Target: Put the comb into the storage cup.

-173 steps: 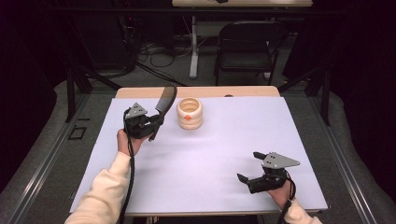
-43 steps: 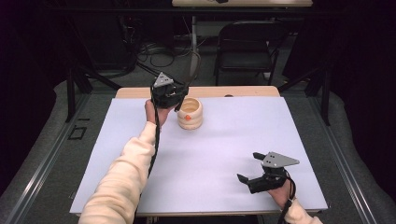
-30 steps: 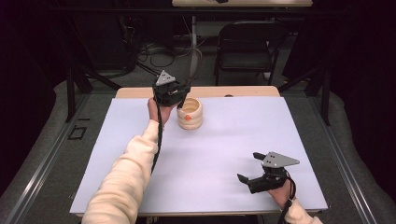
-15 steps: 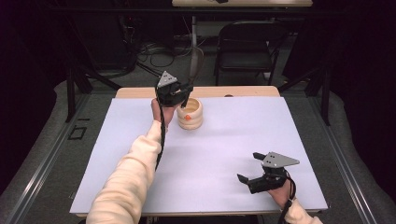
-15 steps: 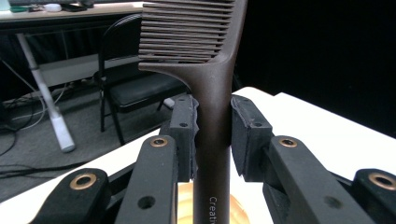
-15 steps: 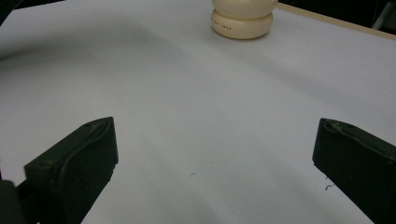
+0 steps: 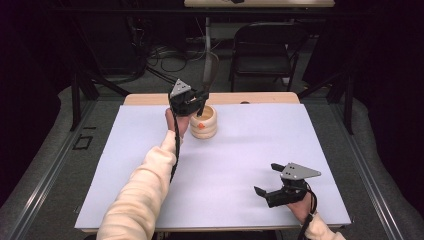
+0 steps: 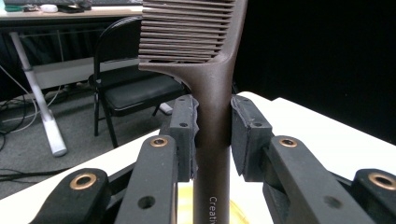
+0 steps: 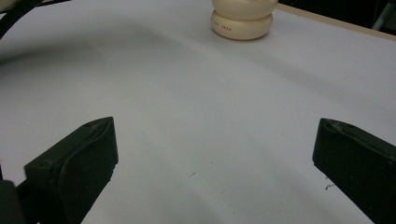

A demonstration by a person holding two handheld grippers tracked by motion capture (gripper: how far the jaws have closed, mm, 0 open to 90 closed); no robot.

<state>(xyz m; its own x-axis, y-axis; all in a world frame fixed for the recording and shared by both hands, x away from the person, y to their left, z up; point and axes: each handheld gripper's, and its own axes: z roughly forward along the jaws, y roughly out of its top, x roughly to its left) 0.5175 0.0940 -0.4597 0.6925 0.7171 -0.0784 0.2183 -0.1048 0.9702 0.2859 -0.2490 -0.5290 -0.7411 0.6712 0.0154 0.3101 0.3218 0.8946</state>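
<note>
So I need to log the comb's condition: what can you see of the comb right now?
The comb is dark brown, matte, plastic-looking, with a long round handle and a block of fine, close teeth on one side of its upper end. Pale lettering starting "Creati" runs along the lower handle. It stands upright, teeth end up, its handle clamped between the pads of the left gripper. In the high view it rises above the cream holder at the table's far edge; whether its lower end is in the holder cannot be told.
</note>
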